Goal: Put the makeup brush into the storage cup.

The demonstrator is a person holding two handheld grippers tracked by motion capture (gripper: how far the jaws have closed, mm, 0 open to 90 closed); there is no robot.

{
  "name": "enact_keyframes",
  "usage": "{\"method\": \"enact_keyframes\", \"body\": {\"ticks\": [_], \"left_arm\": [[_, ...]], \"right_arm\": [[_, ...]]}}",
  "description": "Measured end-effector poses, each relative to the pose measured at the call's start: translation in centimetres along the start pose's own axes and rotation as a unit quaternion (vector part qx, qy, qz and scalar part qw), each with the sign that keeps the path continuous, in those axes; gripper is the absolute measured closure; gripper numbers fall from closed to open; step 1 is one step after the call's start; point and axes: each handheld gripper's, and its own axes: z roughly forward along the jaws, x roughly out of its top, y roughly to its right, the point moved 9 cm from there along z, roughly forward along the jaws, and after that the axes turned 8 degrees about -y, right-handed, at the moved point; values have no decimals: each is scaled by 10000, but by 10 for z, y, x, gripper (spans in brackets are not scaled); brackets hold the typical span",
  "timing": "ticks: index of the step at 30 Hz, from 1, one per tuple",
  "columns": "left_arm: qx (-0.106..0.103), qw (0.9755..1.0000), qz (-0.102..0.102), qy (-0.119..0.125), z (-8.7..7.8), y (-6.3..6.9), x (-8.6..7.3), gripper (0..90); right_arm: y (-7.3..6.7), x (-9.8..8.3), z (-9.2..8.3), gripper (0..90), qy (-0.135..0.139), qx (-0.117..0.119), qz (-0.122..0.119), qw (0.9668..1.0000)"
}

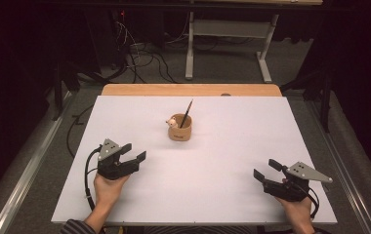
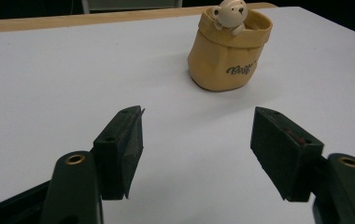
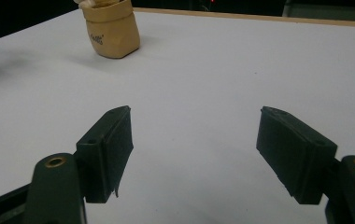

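A tan bag-shaped pot (image 1: 180, 130) stands at the middle of the white tabletop (image 1: 232, 146), toward the back. A small bear figure (image 1: 173, 122) peeks over its left rim and a dark pencil (image 1: 187, 113) leans out of it. In the left gripper view the pot (image 2: 227, 51) with the bear (image 2: 230, 13) is ahead of the jaws, a little to the right. The right gripper view has the pot (image 3: 112, 31) far off at the upper left. My left gripper (image 1: 134, 152) rests at the front left, open and empty. At the front right my right gripper (image 1: 266, 169) is open too, nothing between its jaws.
A wooden strip (image 1: 191, 89) borders the table's far edge. Beyond it on the floor are a pale desk frame (image 1: 228, 44) and tangled cables (image 1: 139, 56). Metal rails (image 1: 27, 165) run along the floor on both sides of the table.
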Motion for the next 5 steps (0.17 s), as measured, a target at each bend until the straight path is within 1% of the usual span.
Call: {"method": "enact_keyframes", "body": {"ticks": [5], "left_arm": [[-17, 10000, -67, 38, -1, -2, 1, 352]], "right_arm": [[1, 0, 1, 286, -19, 29, -9, 10000]]}}
